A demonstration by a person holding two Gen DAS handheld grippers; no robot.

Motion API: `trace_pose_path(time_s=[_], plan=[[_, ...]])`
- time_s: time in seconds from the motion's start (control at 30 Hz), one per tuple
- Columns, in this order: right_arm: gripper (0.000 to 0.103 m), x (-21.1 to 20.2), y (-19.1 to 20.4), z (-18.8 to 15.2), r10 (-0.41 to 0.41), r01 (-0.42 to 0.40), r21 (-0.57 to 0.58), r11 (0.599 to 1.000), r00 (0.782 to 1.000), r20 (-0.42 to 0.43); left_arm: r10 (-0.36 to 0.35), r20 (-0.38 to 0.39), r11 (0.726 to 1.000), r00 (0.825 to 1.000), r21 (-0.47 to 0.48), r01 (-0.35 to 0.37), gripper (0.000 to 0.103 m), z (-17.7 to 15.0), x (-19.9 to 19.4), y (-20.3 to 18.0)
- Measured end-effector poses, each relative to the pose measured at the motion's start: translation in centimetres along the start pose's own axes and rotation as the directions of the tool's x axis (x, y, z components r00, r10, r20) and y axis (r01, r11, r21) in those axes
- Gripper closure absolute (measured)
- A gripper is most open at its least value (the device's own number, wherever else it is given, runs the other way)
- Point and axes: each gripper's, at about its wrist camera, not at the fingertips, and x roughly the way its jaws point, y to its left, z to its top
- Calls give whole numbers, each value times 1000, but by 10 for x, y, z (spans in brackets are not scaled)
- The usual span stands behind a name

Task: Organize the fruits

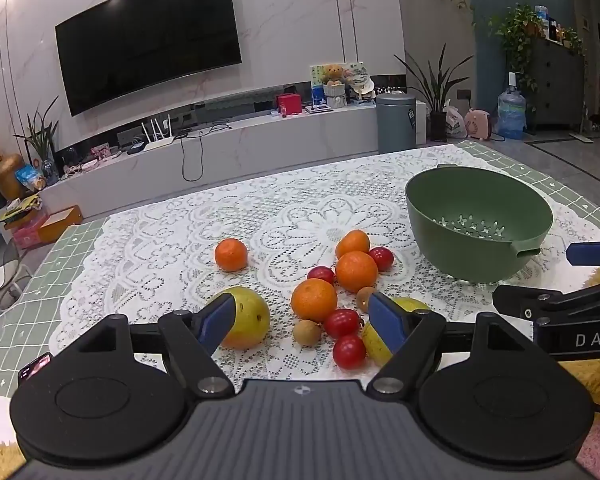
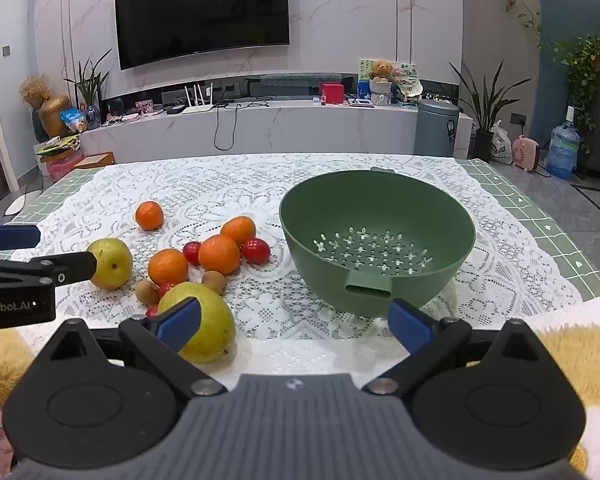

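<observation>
Loose fruit lies on a lace-covered table: several oranges, red cherry tomatoes, small brown longans and two yellow-green pears. A second pear lies further left. An empty green colander bowl stands to the right of the fruit. My left gripper is open, its blue pads either side of the fruit cluster, holding nothing. My right gripper is open over bare cloth in front of the bowl, its left pad in front of the near pear.
The table carries a white lace cloth over a green checked one. Fluffy yellow fabric lies at the near edge. Behind stand a TV wall, a low cabinet, a grey bin and plants.
</observation>
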Motion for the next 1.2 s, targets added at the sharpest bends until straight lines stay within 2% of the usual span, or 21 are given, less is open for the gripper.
trace_pose_path(time_s=[0.33,1.2], plan=[[5,1,1,0,-1,1,-3,1000,1000,-4,-3,1,1000,1000,4,3,14,-8,5,-10],[4,1,1,0,-2,2,-5,1000,1000,-7,-5,-29,1000,1000,-18,5,14,-3,3,2]])
